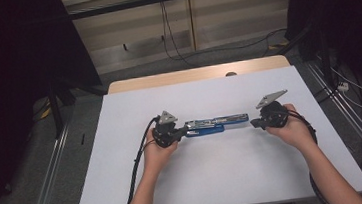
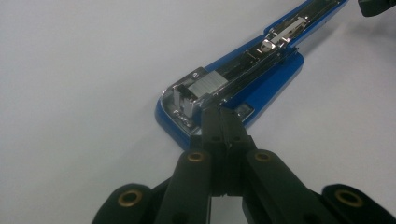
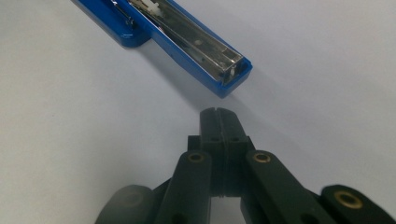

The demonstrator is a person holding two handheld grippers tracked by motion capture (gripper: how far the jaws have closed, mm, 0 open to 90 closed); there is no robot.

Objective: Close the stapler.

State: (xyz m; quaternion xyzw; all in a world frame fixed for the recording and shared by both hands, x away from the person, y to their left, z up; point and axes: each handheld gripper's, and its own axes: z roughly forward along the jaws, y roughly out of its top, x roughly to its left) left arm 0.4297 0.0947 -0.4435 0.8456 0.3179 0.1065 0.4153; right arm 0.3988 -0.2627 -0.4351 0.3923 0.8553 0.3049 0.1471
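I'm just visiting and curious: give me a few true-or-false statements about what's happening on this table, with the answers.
1. The blue stapler lies swung open on the white table. True.
2. The right gripper is clamped on the stapler's end. False: it is shut with nothing between its jaws, apart from the stapler.
3. The left gripper is at one end of the stapler, jaws together. True.
4. The stapler is red. False: it is blue with a metal channel inside.
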